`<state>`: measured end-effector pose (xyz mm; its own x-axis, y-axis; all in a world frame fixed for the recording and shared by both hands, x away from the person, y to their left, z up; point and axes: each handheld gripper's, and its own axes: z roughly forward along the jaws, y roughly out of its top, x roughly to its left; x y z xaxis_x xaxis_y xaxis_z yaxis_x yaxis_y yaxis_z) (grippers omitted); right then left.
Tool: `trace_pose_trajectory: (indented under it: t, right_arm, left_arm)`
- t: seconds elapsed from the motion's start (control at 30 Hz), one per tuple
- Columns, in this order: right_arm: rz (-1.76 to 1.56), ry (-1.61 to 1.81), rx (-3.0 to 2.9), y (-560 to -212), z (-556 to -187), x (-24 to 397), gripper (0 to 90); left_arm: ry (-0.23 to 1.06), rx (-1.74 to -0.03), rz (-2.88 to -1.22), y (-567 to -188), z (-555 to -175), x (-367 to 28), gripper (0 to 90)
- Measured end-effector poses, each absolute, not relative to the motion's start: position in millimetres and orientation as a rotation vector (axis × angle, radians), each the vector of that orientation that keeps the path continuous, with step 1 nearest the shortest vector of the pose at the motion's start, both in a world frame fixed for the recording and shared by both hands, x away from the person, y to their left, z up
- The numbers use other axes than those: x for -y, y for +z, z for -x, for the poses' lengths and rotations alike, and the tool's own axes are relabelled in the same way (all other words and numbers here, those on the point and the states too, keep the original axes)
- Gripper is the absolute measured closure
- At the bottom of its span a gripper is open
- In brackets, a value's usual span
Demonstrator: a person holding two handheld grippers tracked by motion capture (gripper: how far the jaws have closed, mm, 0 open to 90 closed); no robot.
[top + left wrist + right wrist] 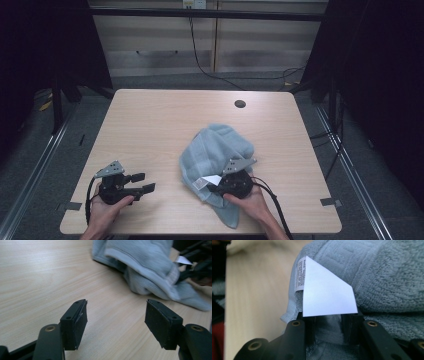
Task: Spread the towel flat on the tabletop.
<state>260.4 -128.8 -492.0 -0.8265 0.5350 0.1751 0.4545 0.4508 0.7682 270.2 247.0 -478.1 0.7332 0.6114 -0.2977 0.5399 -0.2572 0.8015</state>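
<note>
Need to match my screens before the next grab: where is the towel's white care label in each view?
High view: white care label at the grey towel's near edge, beside the right gripper.
Left gripper view: upper right, past the towel.
Right gripper view: centre, just above the jaws.
Shared landmark: the towel's hem.

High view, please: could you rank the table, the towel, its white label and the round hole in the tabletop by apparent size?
1. Table
2. Light blue towel
3. White label and round hole: these look alike, so no ranking.
</note>
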Motion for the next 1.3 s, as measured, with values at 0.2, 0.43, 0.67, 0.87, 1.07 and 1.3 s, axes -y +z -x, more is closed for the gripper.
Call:
trace_pose_trajectory:
  t: [0.2, 0.43, 0.67, 0.87, 1.07, 1.3]
  right_arm:
    - [-0.846, 1.338, -2.623, -487.5, -234.7, 136.8, 67.4]
    - [-0.901, 1.4, -2.569, -486.7, -236.9, 147.5, 63.9]
    - [-0.945, 1.466, -2.503, -477.3, -237.1, 155.2, 60.4]
    - [-0.918, 1.492, -2.476, -466.1, -236.4, 158.5, 69.1]
    - [-0.909, 1.54, -2.403, -451.1, -244.2, 161.3, 80.9]
    - [-0.951, 1.551, -2.267, -422.8, -265.6, 169.9, 87.5]
  left_arm:
    - [0.086, -0.822, -1.928, -468.0, -278.4, -228.1, 33.6]
    - [-0.008, -0.805, -1.91, -473.2, -304.8, -196.7, 30.4]
    - [-0.048, -0.8, -1.929, -484.8, -308.9, -167.5, 27.2]
    - [-0.072, -0.775, -1.925, -490.7, -315.5, -160.8, 50.5]
    - [-0.01, -0.732, -1.886, -480.1, -310.2, -166.1, 90.0]
    - [0.003, -0.716, -1.887, -471.1, -304.0, -170.0, 72.8]
